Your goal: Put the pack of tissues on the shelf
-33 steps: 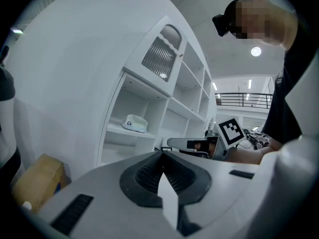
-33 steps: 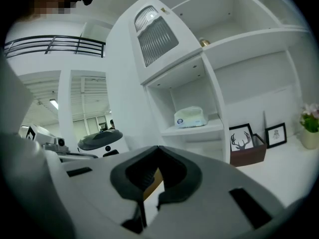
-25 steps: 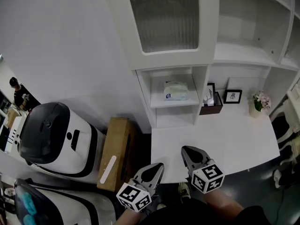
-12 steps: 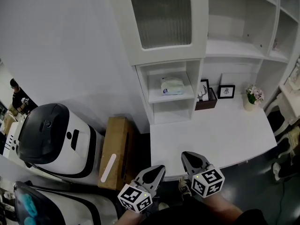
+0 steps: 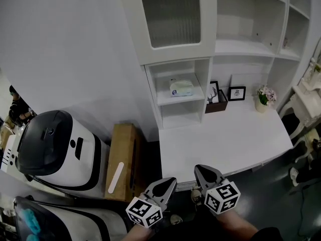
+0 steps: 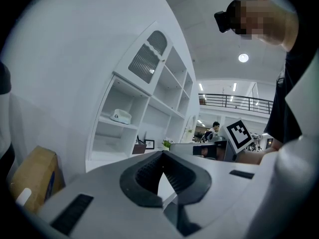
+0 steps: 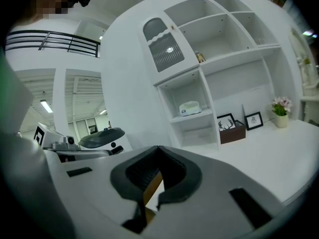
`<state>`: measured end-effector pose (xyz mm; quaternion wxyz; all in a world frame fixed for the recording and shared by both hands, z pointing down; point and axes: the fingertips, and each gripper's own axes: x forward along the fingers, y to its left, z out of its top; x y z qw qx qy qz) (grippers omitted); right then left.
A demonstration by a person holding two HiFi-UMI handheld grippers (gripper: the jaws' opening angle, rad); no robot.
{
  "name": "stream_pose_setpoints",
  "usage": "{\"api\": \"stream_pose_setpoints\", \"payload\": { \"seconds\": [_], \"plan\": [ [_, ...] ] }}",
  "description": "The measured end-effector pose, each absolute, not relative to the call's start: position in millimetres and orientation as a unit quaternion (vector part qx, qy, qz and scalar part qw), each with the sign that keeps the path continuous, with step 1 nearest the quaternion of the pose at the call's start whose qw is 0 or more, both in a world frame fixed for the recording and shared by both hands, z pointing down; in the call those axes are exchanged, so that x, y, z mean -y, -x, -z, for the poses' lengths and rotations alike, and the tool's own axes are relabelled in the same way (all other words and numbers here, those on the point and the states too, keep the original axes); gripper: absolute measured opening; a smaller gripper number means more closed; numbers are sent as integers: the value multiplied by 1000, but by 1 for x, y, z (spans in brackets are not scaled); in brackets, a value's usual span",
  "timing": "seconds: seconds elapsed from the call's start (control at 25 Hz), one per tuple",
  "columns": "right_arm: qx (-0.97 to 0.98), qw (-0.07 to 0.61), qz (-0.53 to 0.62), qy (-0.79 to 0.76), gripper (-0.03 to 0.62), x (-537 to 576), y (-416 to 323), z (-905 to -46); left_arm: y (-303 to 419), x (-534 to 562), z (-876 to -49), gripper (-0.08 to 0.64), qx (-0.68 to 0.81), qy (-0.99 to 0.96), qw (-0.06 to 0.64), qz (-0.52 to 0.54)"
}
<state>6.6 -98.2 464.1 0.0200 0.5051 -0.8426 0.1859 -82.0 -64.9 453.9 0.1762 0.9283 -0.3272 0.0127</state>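
The pack of tissues (image 5: 181, 88) is white with a blue mark. It lies on the middle board of the narrow white shelf (image 5: 183, 98), under the ribbed-glass cabinet door. It also shows far off in both gripper views: tissues (image 6: 120, 116), tissues (image 7: 190, 108). My left gripper (image 5: 170, 181) and right gripper (image 5: 199, 162) hang low by my body, off the desk's front edge and far from the shelf. Both are shut with nothing between the jaws, which meet at the tips in each gripper view: left gripper (image 6: 162, 156), right gripper (image 7: 158, 151).
A white desk (image 5: 225, 139) runs right of the shelf, carrying a dark box with a deer picture (image 5: 215, 100), a small framed picture (image 5: 236, 93) and a flower pot (image 5: 263, 97). Left of the desk stand a cardboard box (image 5: 124, 159) and a white-and-black machine (image 5: 55, 144). A person (image 5: 17, 109) stands far left.
The shelf, tissues and desk have slid up and away in the head view and look smaller. Both grippers keep the same place low in the picture, still shut.
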Motion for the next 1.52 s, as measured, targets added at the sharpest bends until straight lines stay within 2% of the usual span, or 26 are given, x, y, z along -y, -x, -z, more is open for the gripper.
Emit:
{"api": "stream_pose_setpoints", "payload": {
  "seconds": [0.8,1.52],
  "plan": [
    [824,21,-188,-534,3,32,-10,-472,81,20,-459,3,298,-938,177,-14],
    [854,34,-185,-485,3,28,-70,-460,11,14,-446,3,339,-924,177,-3]
  ]
}}
